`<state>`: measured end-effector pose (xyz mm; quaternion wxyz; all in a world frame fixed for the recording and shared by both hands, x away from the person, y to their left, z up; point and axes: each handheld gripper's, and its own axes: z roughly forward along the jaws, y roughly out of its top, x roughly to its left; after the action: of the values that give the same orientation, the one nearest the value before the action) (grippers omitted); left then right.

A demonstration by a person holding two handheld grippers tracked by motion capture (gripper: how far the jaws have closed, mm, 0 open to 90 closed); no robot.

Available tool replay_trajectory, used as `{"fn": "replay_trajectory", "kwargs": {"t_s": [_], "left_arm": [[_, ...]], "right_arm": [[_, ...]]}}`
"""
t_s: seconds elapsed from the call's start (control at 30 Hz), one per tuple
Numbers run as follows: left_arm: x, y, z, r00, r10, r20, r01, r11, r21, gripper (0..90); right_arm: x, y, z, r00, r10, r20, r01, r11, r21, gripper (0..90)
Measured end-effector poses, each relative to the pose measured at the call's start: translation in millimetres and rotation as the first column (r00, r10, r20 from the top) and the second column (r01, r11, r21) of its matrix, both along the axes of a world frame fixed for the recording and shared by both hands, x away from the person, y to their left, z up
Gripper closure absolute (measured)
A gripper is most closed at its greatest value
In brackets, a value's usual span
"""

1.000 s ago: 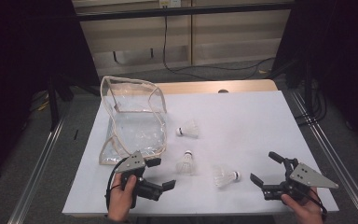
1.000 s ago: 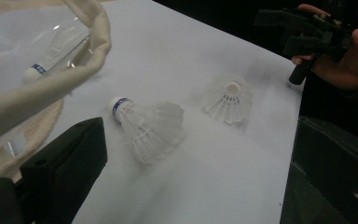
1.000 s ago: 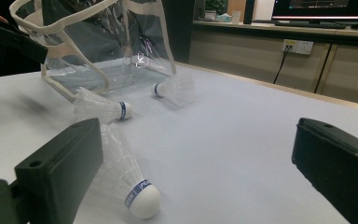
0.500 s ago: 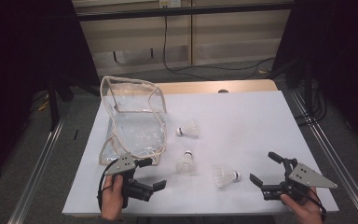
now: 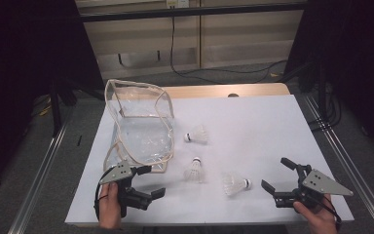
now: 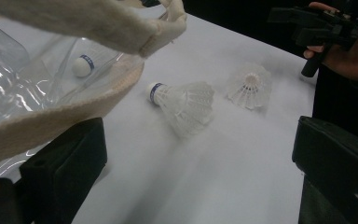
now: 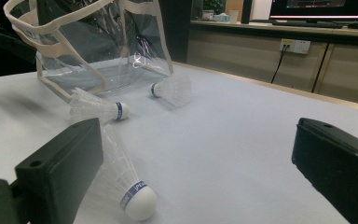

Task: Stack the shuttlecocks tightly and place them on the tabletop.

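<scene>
Evidently the left gripper (image 5: 152, 183) has been drawn back toward the person over the last second: where its jaws earlier lay close to the middle shuttlecock (image 5: 194, 170), they are now seen nearer the front corner of the clear bag (image 5: 141, 124), with the hand pulled toward the table edge. Its jaws are spread wide and nothing is held between them. In the left gripper view the bag's cream webbing trim (image 6: 88, 28) crosses just above the left jaw, and the middle shuttlecock lies a little ahead on the white table (image 5: 253, 126), cork toward the bag.

The right gripper (image 5: 277, 173) has scarcely been moved; its jaws are likewise parted and empty, and the nearest shuttlecock (image 5: 235, 184) lies just beside it, cork pointing its way (in the right gripper view the feathers are partly hidden behind the left jaw, the cork in the gap). A third shuttlecock (image 5: 197, 135) rests farther off, close to the bag's side.

From this it may be judged that the bag is to be dealt with first by the left gripper, probably held or opened, so that the shuttlecocks can be put in; none has yet been lifted. All three remain on the table outside the bag
</scene>
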<state>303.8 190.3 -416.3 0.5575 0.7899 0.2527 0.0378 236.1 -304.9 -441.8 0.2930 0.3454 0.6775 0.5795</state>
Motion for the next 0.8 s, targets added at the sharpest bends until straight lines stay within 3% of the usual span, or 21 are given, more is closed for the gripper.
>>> {"fn": "replay_trajectory", "kwargs": {"t_s": [0.13,0.8], "left_arm": [[2.2,4.0,0.1,0.9999,-0.001,0.017,0.001,1.0000,-0.003,3.3],[6.5,20.9,-3.6,0.9990,0.036,0.028,-0.036,0.9993,0.003,3.2]], "right_arm": [[-0.2,-1.3,-0.7,1.0000,-0.005,-0.004,0.005,1.000,-0.003,1.4],[1.9,0.1,0.4,1.0000,-0.005,0.002,0.005,1.000,-0.004,1.5]]}}
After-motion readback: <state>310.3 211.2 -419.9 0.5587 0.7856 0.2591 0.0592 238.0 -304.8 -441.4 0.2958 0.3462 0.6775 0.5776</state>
